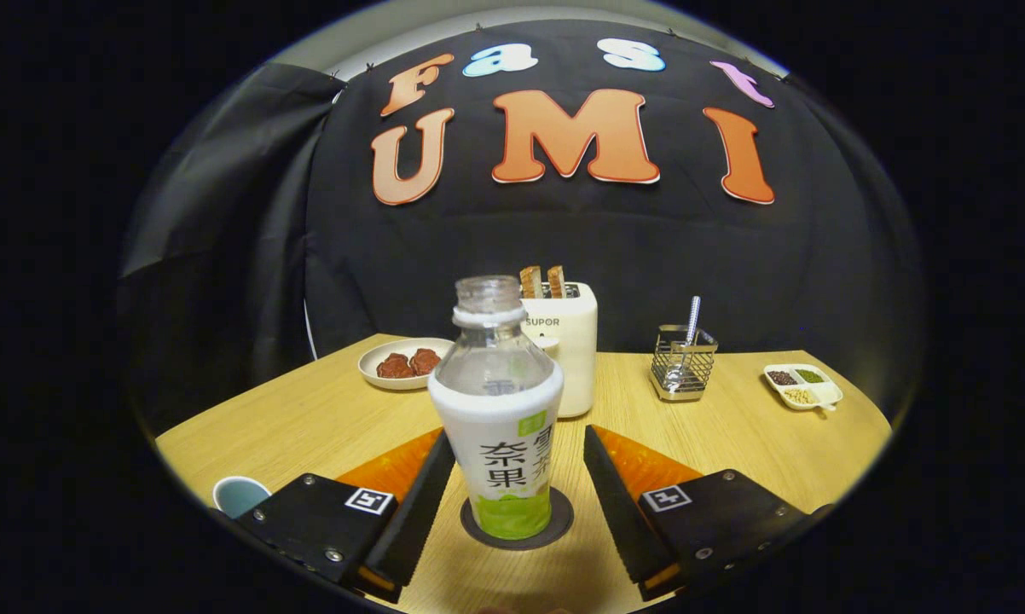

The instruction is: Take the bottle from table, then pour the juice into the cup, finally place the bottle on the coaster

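An uncapped clear bottle (499, 418) with a white and green label stands upright on a dark round coaster (558, 517) on the wooden table (325, 418). My gripper (518, 460) is open, one finger on each side of the bottle. The left finger (419, 499) lies close against the label; the right finger (616, 499) stands apart from it. A light blue cup (240, 495) sits to the left of the left finger, partly hidden behind the gripper body.
Beyond the bottle stands a white toaster (570, 354) with toast in its slots. A plate with brown food (403, 363) lies left of it. To the right are a wire holder with a spoon (683, 362) and a small divided dish (802, 385).
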The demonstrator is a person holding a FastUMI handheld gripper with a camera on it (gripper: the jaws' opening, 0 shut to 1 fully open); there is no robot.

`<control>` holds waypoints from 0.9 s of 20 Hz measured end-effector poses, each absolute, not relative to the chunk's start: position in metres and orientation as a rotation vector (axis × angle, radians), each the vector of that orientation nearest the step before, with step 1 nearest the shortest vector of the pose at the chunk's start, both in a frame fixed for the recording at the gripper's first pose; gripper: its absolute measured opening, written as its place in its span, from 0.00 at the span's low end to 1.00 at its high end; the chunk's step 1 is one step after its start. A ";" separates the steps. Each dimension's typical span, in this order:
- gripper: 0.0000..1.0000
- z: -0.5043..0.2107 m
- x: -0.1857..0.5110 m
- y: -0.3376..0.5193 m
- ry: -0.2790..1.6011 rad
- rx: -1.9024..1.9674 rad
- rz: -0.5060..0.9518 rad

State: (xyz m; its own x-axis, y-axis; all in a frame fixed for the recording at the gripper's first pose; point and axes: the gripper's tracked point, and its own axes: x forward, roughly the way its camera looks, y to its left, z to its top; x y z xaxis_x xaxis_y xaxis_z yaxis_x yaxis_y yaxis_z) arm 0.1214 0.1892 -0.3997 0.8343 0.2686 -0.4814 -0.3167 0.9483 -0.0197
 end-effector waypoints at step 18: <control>0.93 -0.153 0.022 0.139 0.154 -0.159 0.315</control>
State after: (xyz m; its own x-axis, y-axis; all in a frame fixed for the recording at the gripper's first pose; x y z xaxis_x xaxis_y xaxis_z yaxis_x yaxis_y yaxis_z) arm 0.0222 0.1390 -0.1525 0.9394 0.2950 -0.1746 -0.3191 0.9386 -0.1313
